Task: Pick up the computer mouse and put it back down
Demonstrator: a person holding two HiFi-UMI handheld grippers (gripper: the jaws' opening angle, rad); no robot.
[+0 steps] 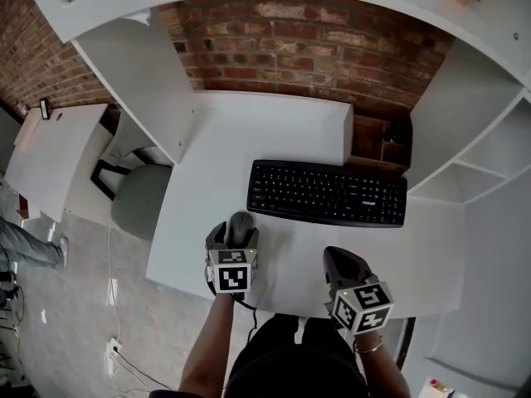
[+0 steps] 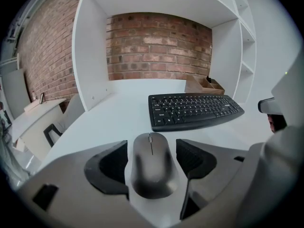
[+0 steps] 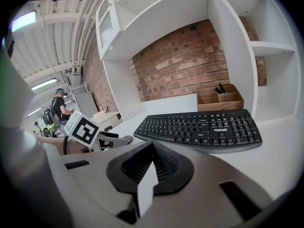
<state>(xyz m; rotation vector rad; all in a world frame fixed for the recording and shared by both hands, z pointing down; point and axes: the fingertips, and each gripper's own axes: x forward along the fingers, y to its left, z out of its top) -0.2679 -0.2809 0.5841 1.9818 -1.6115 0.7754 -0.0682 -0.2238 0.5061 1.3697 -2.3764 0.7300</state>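
Note:
A grey computer mouse (image 1: pixel 241 225) lies on the white desk (image 1: pixel 249 131), near its front edge and to the left of the keyboard. My left gripper (image 1: pixel 239 234) is open around it. In the left gripper view the mouse (image 2: pixel 152 167) sits between the two dark pads of the left gripper (image 2: pixel 152 156), with a thin strip of desk showing on each side. My right gripper (image 1: pixel 338 259) hovers over the desk's front edge to the right. It is shut, and in its own view the right gripper (image 3: pixel 152 148) has its pads pressed together on nothing.
A black keyboard (image 1: pixel 328 193) lies across the desk beyond both grippers. A wooden organiser (image 1: pixel 377 143) stands behind it against the brick wall. White shelf walls close in both sides. A grey chair (image 1: pixel 141 197) stands left of the desk, and a person (image 3: pixel 59 108) far off.

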